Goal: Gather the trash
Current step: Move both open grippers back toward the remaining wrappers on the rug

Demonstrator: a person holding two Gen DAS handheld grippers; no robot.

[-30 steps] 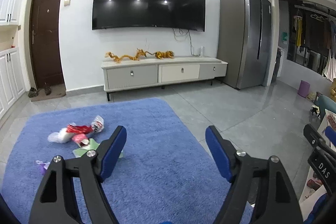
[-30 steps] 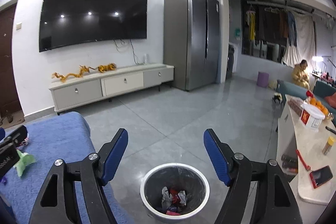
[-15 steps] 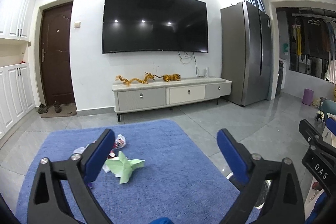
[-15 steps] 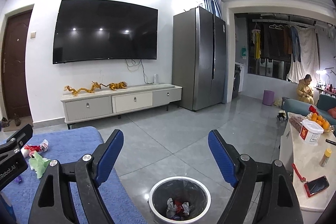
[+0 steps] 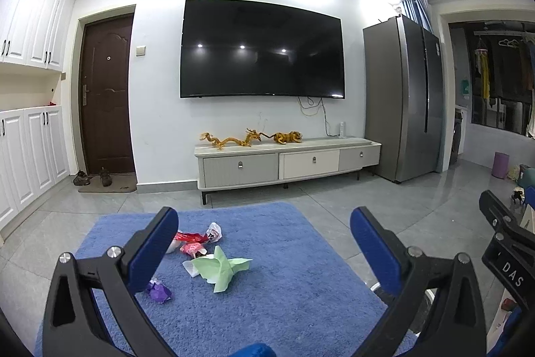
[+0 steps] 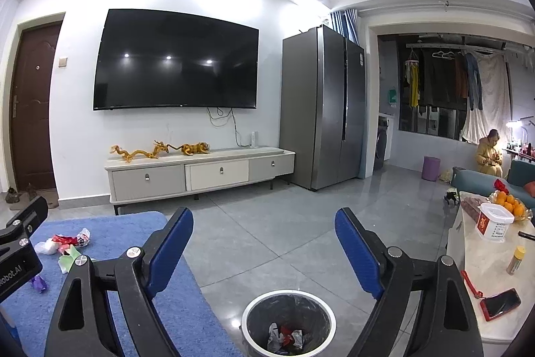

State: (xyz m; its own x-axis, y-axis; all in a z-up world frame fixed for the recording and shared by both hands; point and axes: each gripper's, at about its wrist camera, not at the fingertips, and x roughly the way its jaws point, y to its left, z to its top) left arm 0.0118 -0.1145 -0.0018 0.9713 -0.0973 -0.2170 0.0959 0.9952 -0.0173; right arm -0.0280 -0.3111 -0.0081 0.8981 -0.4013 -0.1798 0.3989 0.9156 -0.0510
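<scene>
In the left wrist view, at the far left stand white cupboards and a brown door, with grey floor tiles between them and the blue rug. The left gripper hangs above the rug with its blue fingers wide apart and nothing between them. On the rug lies the trash: a purple scrap just beside the left finger, red and white wrappers partly hidden behind that finger, and a light green paper in the gap between the fingers. Around these pieces the rug is bare up to its far edge, and a strip of tile separates that edge from the TV cabinet. At the right edge of this view a part of the other tool shows.

In the right wrist view, the rug fills only the lower left, and the same trash lies there, near the edge of the picture. The right gripper is also spread wide and holds nothing. Below it, on the tiles just beside the right edge of the rug, stands the trash bin, with some wrappers already inside; the left view shows only a small bit of its rim. A wide stretch of open tile reaches to the fridge. At the far right is a table with a phone and oranges, and a person sits behind it
</scene>
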